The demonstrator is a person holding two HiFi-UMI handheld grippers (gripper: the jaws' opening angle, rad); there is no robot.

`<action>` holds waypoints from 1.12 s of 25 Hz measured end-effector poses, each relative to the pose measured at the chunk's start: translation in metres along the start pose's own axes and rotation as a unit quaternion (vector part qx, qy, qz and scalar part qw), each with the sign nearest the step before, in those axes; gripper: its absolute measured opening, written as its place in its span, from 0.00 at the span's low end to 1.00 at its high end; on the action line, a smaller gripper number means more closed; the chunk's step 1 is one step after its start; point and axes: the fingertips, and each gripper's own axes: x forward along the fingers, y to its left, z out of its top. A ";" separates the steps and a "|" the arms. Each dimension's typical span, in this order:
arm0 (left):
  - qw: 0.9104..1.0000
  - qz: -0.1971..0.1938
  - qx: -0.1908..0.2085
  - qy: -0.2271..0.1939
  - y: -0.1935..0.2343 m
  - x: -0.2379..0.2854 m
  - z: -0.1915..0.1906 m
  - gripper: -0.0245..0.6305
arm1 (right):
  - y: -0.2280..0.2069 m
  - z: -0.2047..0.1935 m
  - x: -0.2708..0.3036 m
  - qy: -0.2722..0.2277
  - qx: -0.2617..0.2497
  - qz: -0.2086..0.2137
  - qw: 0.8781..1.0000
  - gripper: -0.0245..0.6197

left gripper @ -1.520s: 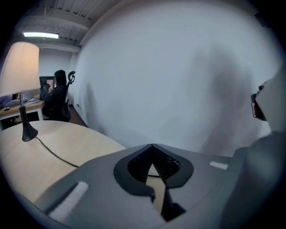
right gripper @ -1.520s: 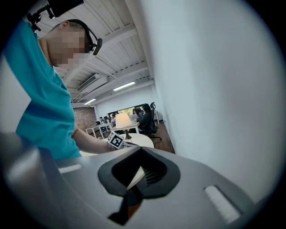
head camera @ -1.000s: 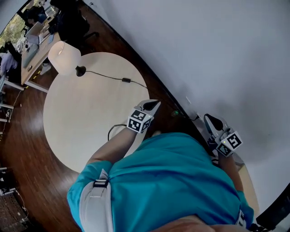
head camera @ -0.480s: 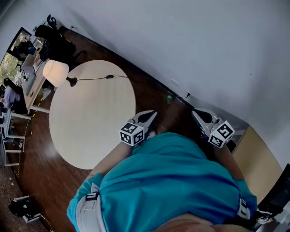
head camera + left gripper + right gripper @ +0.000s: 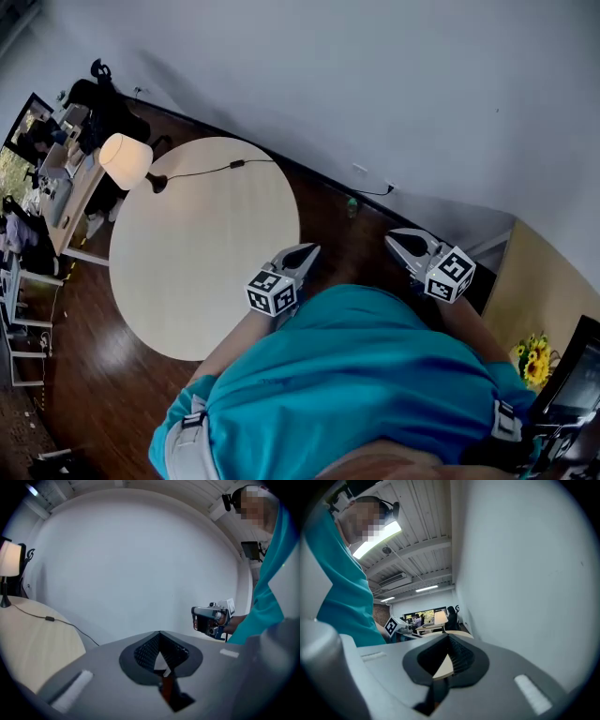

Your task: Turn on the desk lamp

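Little has changed in the last half second: the view has swung slightly, and both grippers still wait by the torso, well apart from the lamp.

Head view: the desk lamp [image 5: 125, 159] stands at the far left rim of the round table [image 5: 187, 291], and its cord runs along the far edge to an inline switch [image 5: 238, 164]; the left gripper [image 5: 305, 251] is near the table's near edge and the right gripper [image 5: 398, 236] is over the floor by the wall. Left gripper view: the jaws meet tip to tip with nothing between them, and the lamp stands at the far left with the switch [image 5: 48, 618] lying on the tabletop. Right gripper view: the jaws are likewise together and empty, the lamp [image 5: 439, 617] small and distant. The lamp looks light and top-heavy, with a shade that would crush, so leave it alone. The small hard switch is probably the place to press, though it may slide on the smooth top unless pinned.
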 end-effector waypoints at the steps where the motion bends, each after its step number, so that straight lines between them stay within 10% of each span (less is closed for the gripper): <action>1: 1.000 -0.009 -0.001 0.003 0.003 -0.022 -0.016 0.04 | 0.019 -0.015 0.010 0.001 0.001 -0.005 1.000 0.04; 14: 0.994 -0.105 0.011 0.014 0.007 -0.244 -0.055 0.04 | 0.244 -0.056 0.059 -0.010 0.029 -0.103 0.994 0.04; 28: 0.977 -0.202 0.040 0.062 -0.188 -0.305 -0.072 0.04 | 0.407 -0.047 -0.104 -0.056 0.017 -0.195 0.979 0.04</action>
